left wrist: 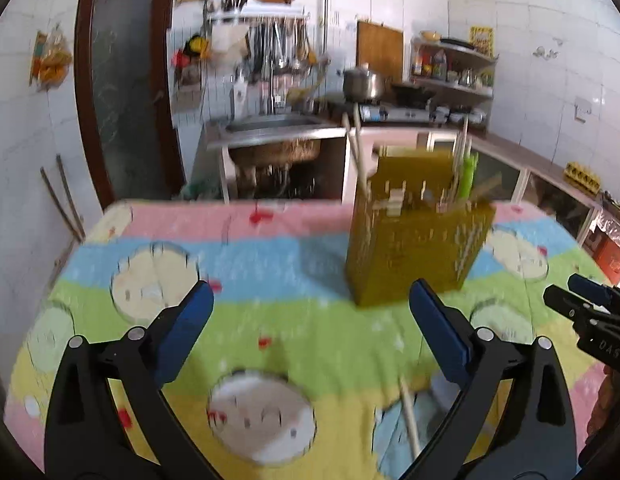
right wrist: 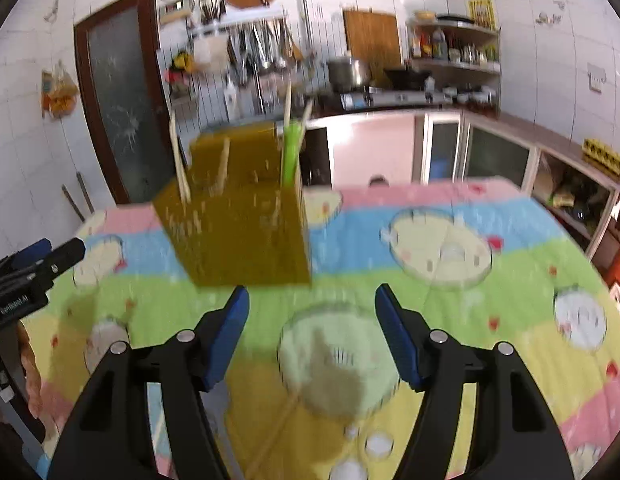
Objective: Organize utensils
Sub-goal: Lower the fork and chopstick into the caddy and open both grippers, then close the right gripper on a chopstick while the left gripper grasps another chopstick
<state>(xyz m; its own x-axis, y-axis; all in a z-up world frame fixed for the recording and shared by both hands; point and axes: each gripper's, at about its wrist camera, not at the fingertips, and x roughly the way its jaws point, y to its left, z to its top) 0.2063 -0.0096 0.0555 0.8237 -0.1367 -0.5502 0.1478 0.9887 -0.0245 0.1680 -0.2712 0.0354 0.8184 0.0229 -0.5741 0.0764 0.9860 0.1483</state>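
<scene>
A white-tiled kitchen point(left wrist: 509, 40) is seen behind a table spread with a pastel striped cartoon cloth point(left wrist: 270, 272).
An olive-green slotted plastic utensil holder point(left wrist: 413, 236), upright on the cloth, holds pale wooden chopsticks point(left wrist: 359, 152); one chopstick point(left wrist: 409, 420) lies loose below. The left gripper point(left wrist: 310, 320) is spread wide and empty; the right gripper point(right wrist: 311, 320) is partly spread, also empty.
</scene>
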